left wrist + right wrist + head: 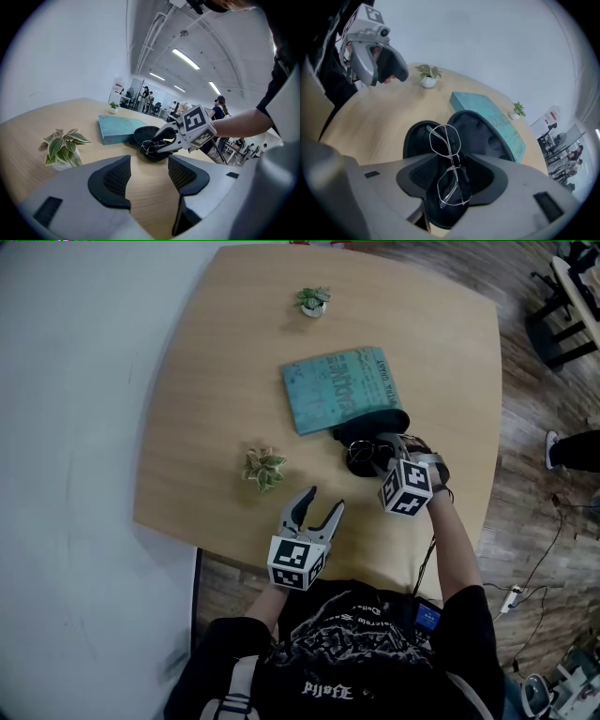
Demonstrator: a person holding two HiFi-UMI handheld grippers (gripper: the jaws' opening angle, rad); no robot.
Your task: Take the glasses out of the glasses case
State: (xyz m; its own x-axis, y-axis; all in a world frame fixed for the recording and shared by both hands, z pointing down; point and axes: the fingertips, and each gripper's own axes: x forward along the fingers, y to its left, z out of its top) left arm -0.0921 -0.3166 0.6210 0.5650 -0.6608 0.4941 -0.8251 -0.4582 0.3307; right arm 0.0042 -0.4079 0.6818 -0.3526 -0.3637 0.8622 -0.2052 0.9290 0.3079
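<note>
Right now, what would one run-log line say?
stage: reaching | right hand-held gripper: open, astride glasses lying in open case | left hand-held gripper: open, empty

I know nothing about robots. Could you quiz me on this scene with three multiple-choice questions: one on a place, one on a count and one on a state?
1. Where does the glasses case lie?
A. on the table, right by the teal book
B. on the floor
C. on a chair

2. How many potted plants stand on the table?
A. one
B. two
C. four

3. How do the right gripper jaws stand?
A. apart, either side of the glasses
B. shut on a plant
C. shut and empty

Answers:
1 A: the open case sits at the book's near corner.
2 B: one is at the far edge and one is nearer the person.
3 A: the right gripper view shows the wire frame between separated pads.
</note>
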